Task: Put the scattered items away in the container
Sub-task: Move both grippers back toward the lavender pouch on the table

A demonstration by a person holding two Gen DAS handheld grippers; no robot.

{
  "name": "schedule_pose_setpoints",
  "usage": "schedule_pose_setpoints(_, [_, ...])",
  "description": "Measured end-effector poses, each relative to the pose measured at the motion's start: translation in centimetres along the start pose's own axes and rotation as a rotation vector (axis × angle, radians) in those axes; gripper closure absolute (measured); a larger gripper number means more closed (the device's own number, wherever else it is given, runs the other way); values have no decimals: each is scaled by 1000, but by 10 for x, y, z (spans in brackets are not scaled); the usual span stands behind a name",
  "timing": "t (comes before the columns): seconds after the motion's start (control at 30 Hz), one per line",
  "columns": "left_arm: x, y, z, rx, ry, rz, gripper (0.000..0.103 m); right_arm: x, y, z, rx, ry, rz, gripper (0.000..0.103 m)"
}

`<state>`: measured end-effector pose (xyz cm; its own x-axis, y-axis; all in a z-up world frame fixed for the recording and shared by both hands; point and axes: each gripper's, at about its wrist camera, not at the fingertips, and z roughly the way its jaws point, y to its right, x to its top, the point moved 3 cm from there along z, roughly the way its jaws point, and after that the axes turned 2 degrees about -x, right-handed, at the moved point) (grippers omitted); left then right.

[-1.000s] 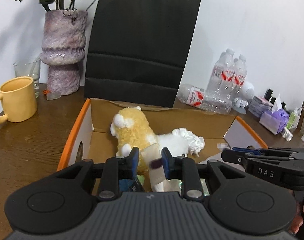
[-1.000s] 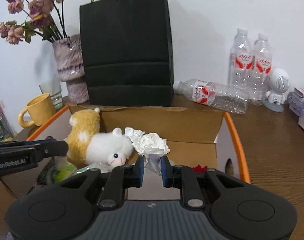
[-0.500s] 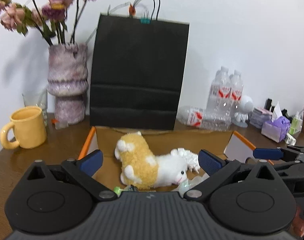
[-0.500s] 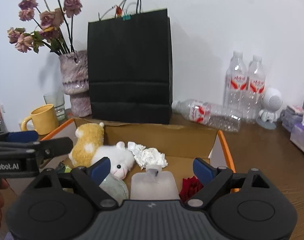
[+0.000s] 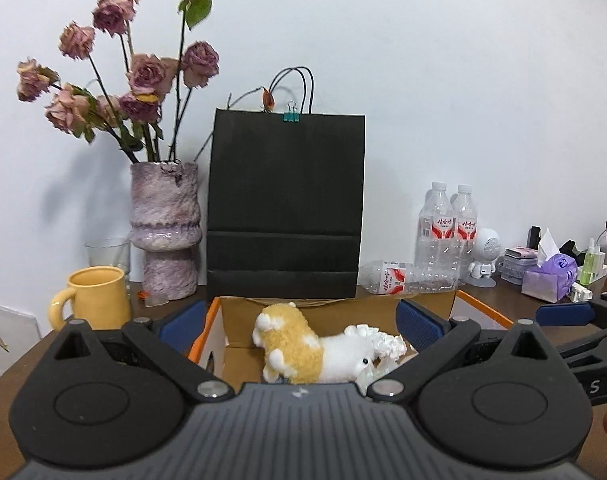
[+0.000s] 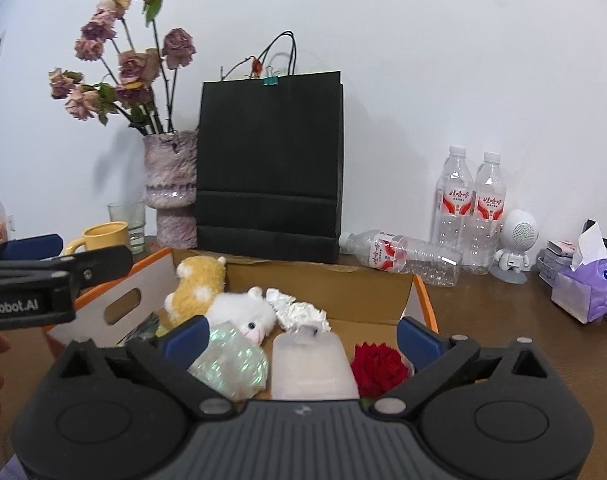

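Two grippers are being held over a cardboard box (image 6: pixel 383 292) on a wooden table (image 6: pixel 503 320). "nRobot.AI" is being shown in white on the left gripper (image 5: pixel 299 322) where it enters the right wrist view at the far left; its fingers are being kept wide apart with nothing between them. To its left a yellow mug (image 5: pixel 97 298) is being seen, then a vase (image 5: pixel 165 228) of dried roses and a black paper bag (image 5: pixel 285 204) closed with a teal clip (image 6: pixel 270 80).

Inside the box, from left to right, a yellow-and-white plush (image 6: pixel 219 300), crumpled foil (image 6: pixel 299 312), an iridescent wrap (image 6: pixel 231 364), a clear pouch (image 6: pixel 309 364) and a red rose (image 6: pixel 377 366) are being contained. The right gripper (image 6: pixel 299 338) is being opened, its fingers spread above these items and touching none.

Further right, three bottles (image 6: pixel 469 208) with red-and-white labels are being seen; their characters cannot be read. A white robot figure (image 6: pixel 515 244) and a purple tissue pack (image 6: pixel 587 288) are being shown beyond them.
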<state>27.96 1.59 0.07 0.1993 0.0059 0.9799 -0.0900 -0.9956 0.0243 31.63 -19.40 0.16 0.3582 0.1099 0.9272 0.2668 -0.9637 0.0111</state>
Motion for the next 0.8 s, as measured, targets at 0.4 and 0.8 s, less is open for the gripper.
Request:
schedule_pose_setpoints(0.4, [-10, 4, -73, 8, -20, -10, 0, -24, -13, -65, 37, -45, 4, 0])
schedule_pose_setpoints(0.8, [-49, 3, -112, -79, -279, 4, 0, -68, -3, -107, 24, -183, 7, 0])
